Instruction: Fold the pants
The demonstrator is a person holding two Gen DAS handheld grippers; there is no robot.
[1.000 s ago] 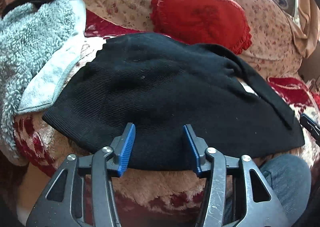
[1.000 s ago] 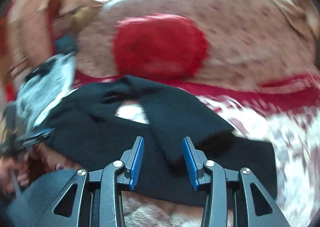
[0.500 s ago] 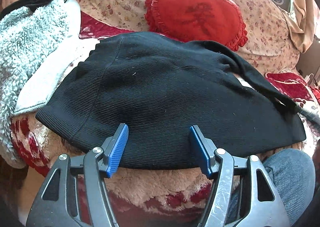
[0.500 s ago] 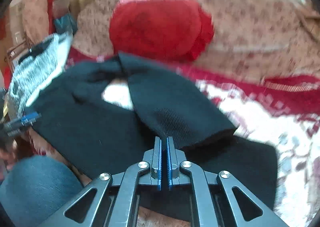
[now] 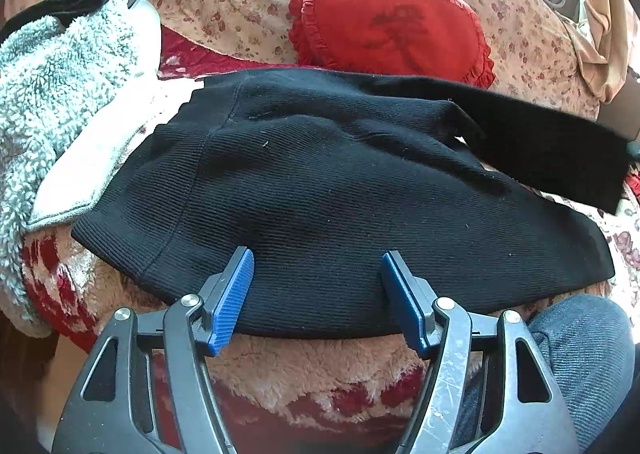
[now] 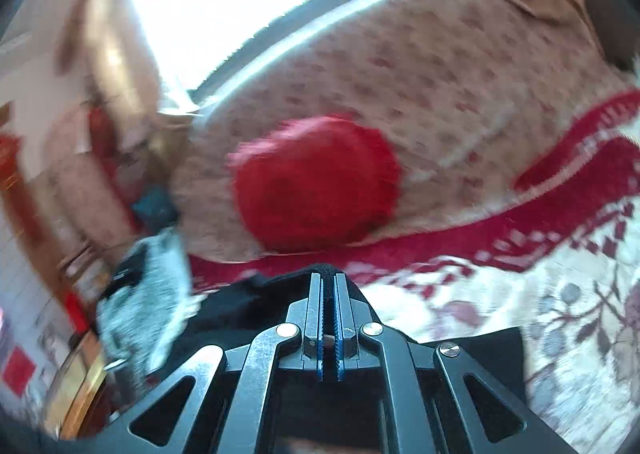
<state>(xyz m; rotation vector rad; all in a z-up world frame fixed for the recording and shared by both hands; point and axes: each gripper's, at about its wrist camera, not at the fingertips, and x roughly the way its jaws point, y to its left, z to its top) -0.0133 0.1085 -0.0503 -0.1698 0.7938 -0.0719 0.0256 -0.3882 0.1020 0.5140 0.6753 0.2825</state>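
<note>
The left gripper point(image 5: 316, 286) hangs tilted down over the near hem of the black pants point(image 5: 320, 190), its jaws standing apart and having just been opening; the blue pads point(image 5: 234, 302) sit over the cloth's edge without pressing it, so nothing is clamped. Just beyond the fingertips the pants spread wide across a plush cream-and-red blanket point(image 5: 304, 370), which shows below the hem and between the gripper's arms. To the right of the gripper, one pant leg point(image 5: 540, 134) is lifted clear and stretches as a dark band toward the right edge of the view. Low on the right, just beside the gripper's frame, sits a person's knee in blue denim point(image 5: 580, 346). To the left, a grey fleecy garment point(image 5: 52, 94) lies on the blanket, touching the pants' far left side. Farther ahead a red heart-shaped cushion point(image 5: 392, 22) leans on a floral sofa back point(image 5: 224, 2). The right gripper point(image 6: 329, 282) is clamped tight on a fold of the black pants point(image 6: 256, 306), the cloth pinched between the pads and draping down to both sides of the jaws beneath it. This view is blurred. Beyond its tips lie the blanket's red band point(image 6: 440, 242) and the red cushion point(image 6: 316, 182); the fleecy garment point(image 6: 148, 294) smears past on the left.
</note>
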